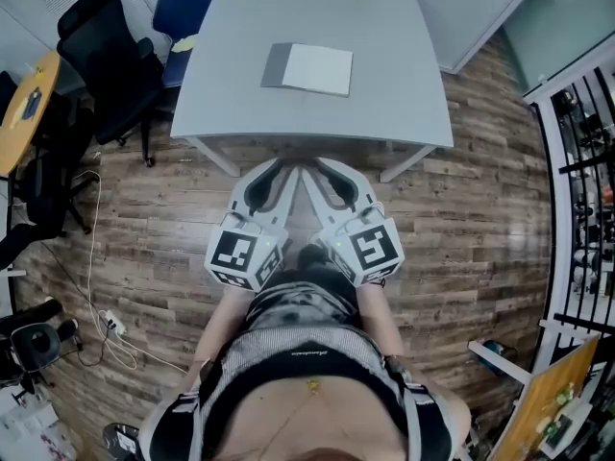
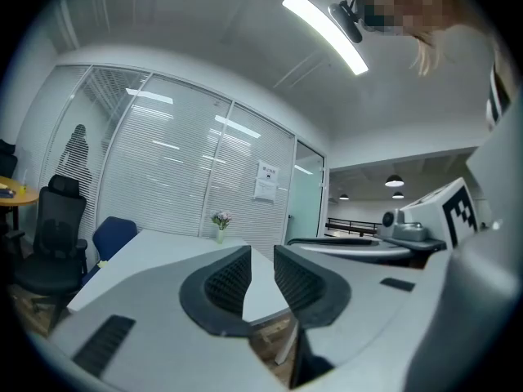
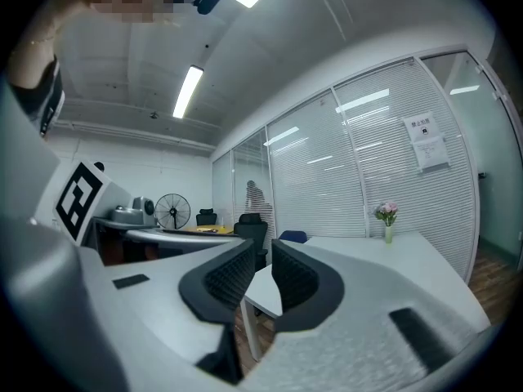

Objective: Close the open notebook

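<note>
1. The notebook (image 1: 309, 68) lies flat near the middle of the grey surface (image 1: 404, 104). A white page faces up, and a narrower grey band runs along its left edge. Nothing touches it.
2. The left gripper (image 1: 276, 174) and the right gripper (image 1: 325, 174) are held side by side close to the person's body. Both are over the wooden floor (image 1: 471, 209), short of the near edge of the surface and well apart from the notebook. They angle in toward each other, so their tips nearly meet.
3. In the left gripper view, the left gripper (image 2: 261, 256) has its black ribbed fingers (image 2: 227, 280) a narrow gap apart. Nothing is between them. Only the near edge of the surface and a strip of floor show through the gap.
4. In the right gripper view, the right gripper (image 3: 261, 251) has its fingers (image 3: 229, 278) at much the same narrow gap. They are also empty, with a corner of the surface and one of its legs showing behind.
5. A small vase (image 2: 219, 223) of flowers stands at the far edge of the surface.
6. A black office chair (image 1: 106, 51) and a blue chair (image 1: 183, 12) stand at the left of the surface.
</note>
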Motion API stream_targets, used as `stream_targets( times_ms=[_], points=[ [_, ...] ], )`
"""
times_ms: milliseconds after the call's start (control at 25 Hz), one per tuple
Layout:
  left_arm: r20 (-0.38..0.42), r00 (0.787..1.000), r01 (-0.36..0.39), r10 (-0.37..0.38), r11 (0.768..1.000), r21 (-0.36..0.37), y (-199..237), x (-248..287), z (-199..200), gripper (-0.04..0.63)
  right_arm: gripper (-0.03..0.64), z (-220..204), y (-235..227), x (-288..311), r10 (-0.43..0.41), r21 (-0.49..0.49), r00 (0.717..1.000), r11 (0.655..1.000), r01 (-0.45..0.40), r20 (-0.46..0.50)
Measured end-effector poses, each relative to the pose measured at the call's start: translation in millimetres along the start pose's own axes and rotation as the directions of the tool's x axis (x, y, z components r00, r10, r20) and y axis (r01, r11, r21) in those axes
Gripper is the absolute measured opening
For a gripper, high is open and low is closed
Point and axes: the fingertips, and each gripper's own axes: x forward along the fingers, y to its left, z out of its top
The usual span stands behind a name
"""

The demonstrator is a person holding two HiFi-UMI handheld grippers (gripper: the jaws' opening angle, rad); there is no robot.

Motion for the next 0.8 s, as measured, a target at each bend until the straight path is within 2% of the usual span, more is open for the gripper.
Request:
stream_targets(
  times_ms=[400,800],
  points=[
    [0.018,0.999,-0.041,0.041,0.999,-0.015,21.5,47.4,-2.7,0.061,0.064,2.6,-40.5,30.7,0.038,-0.027,0.999,0.999,-0.038,-0.001],
    [0.021,0.997,-0.073,0.074,0.997,-0.037,35.5,61.9,-5.9,0.061,0.064,-1.6,-53.7,45.5,0.071,-0.034,0.997,0.997,-0.072,-0.02]
  ],
)
